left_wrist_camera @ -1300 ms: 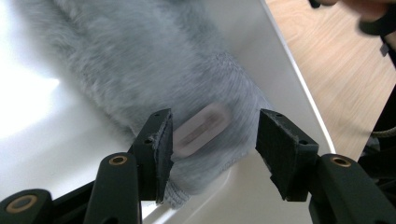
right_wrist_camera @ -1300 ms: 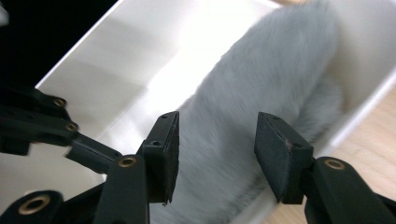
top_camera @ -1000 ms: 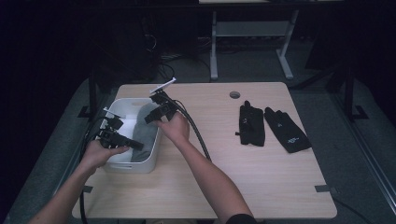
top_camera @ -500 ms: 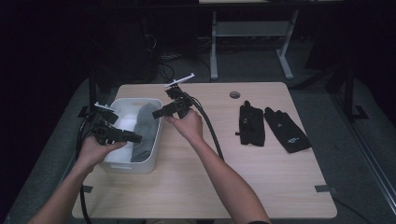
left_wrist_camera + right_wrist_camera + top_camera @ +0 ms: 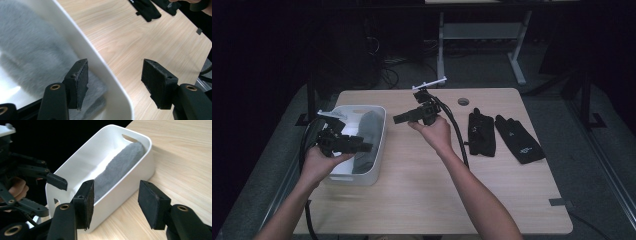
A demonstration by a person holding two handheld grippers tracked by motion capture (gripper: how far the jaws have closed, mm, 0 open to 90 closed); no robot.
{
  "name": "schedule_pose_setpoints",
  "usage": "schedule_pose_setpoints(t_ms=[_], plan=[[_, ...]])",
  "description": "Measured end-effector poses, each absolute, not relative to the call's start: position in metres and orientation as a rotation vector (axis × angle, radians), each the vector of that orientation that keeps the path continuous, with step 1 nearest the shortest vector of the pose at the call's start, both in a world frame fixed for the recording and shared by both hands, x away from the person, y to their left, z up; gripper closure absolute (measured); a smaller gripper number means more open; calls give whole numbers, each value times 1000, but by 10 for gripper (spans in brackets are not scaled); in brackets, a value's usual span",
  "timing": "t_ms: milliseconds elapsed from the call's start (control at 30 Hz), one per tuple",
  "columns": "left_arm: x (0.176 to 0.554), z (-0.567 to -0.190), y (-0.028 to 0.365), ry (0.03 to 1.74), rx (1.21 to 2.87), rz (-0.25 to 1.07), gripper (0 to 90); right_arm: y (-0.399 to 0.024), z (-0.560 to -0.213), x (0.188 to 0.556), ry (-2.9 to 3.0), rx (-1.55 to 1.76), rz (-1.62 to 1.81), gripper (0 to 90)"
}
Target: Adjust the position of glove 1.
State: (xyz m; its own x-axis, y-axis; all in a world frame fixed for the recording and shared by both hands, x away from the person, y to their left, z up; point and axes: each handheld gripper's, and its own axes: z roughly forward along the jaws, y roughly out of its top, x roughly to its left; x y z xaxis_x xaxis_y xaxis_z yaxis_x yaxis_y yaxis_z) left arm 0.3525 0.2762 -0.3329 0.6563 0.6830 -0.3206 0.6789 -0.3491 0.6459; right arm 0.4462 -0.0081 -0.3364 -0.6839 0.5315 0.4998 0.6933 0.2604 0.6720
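A white plastic bin (image 5: 357,179) stands at the left of the wooden table, and a grey fuzzy cloth (image 5: 368,127) lies along its inside. My left gripper (image 5: 363,146) hovers over the bin's near half; its jaws have just been opening and nothing is between them. In the left gripper view the open left gripper (image 5: 113,75) straddles the bin's rim (image 5: 100,65) from above, with the cloth (image 5: 30,50) below. My right gripper (image 5: 398,119) hangs over bare table just right of the bin and points left; its jaws have also just been opening, and they are empty. The right gripper (image 5: 116,195) faces the bin's wall (image 5: 130,182) and the cloth (image 5: 120,167).
Two black gloves (image 5: 481,132) (image 5: 518,139) lie flat side by side on the right half of the table. A round cable hole (image 5: 463,101) sits near the far edge. The right gripper's cable (image 5: 457,135) trails across the table's middle. Bare wood lies in front.
The right gripper drew back rightward out of the bin to above the table. The left gripper rose a little over the bin. Both pairs of jaws spread wider.
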Motion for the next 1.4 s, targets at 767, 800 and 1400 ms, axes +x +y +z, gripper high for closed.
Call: schedule_pose_setpoints(t_ms=[767, 800, 1400], plan=[[338, -323, 211, 944, 2107, 57, 326, -89, -333, 440, -2368, -1285, -1394, 433], [337, -323, 208, 939, 2106, 60, 323, -93, -333, 439, -2374, -1289, -1393, 431], [330, -338, 148, 855, 2119, 48, 264, -201, -358, 424, -2382, -1539, -1298, 416]])
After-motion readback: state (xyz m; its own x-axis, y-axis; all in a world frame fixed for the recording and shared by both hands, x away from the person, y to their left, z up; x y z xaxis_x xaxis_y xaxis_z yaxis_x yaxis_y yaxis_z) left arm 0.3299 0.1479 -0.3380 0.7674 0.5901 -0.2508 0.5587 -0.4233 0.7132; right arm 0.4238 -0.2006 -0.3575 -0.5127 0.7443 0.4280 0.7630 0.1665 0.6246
